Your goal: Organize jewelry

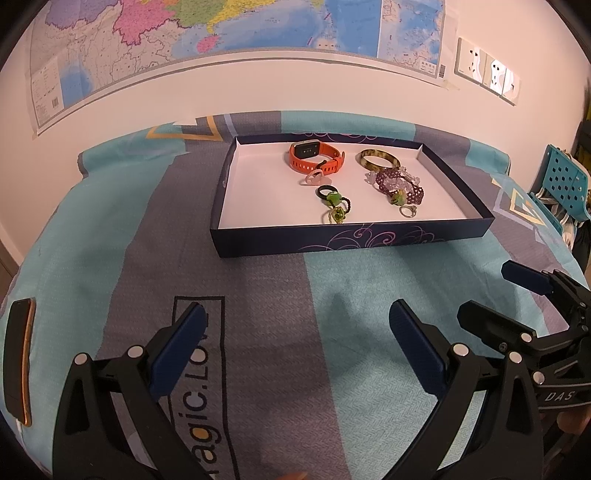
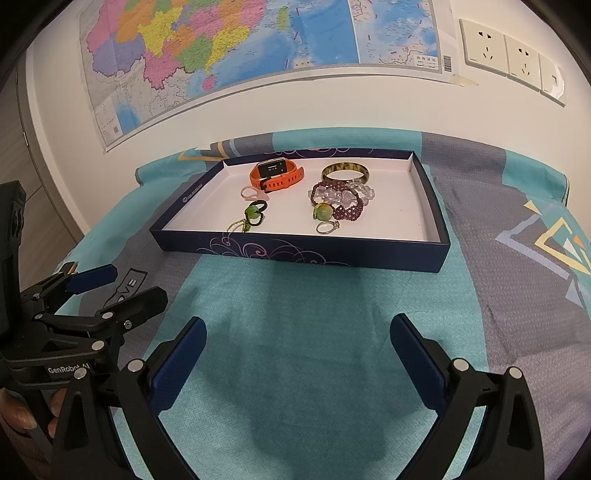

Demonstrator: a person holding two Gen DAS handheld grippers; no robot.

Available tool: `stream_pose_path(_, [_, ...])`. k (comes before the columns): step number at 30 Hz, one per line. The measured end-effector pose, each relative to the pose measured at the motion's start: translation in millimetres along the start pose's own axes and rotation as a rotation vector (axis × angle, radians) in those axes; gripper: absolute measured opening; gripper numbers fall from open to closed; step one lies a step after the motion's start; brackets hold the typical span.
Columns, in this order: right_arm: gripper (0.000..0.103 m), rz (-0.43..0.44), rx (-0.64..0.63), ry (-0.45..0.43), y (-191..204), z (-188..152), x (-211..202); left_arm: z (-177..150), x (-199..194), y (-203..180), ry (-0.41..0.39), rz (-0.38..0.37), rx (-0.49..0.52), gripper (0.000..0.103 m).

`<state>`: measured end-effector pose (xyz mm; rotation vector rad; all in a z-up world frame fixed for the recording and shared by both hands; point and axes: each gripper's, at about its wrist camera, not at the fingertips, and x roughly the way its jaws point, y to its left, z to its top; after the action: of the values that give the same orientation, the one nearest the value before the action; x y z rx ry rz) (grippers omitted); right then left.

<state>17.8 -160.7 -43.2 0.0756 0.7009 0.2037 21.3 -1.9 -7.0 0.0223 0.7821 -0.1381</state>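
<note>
A dark blue shallow box (image 1: 332, 242) (image 2: 295, 253) with a white floor sits on the bedspread. Inside lie an orange watch (image 1: 314, 157) (image 2: 275, 175), a brown bangle (image 1: 378, 158) (image 2: 345, 171), a purple bead bracelet (image 1: 400, 184) (image 2: 341, 201), green bead rings (image 1: 334, 205) (image 2: 253, 216), a pink ring (image 1: 314, 179) and a silver ring (image 1: 407, 211) (image 2: 325, 227). My left gripper (image 1: 299, 325) (image 2: 118, 284) is open and empty, well short of the box. My right gripper (image 2: 297, 336) (image 1: 491, 291) is open and empty beside it.
A teal and grey bedspread (image 1: 258, 295) (image 2: 314, 332) covers the surface. A dark phone (image 1: 18, 360) lies at the left edge. A wall with a map (image 1: 221, 29) and sockets (image 2: 509, 55) stands behind. A teal chair (image 1: 565, 184) is at the right.
</note>
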Motion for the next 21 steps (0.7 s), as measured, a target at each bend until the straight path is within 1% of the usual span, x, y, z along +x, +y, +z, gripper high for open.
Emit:
stream_pose_path(16, [0.096,-0.002,0.000,-0.004,-0.3,-0.4,-0.9,0.9,0.1,0.5,-0.002,0.011,0.004,0.098])
stream_pose_path(18, [0.096,-0.001,-0.002,-0.003,0.3,-0.4,-1.3,0.8,-1.1,0.2,-0.013,0.008,0.009,0.098])
stream_pose_path(21, [0.096,0.000,-0.006,-0.001,-0.1,-0.8,-2.2,0.7,-0.7,-2.0,-0.008,0.002,0.015,0.098])
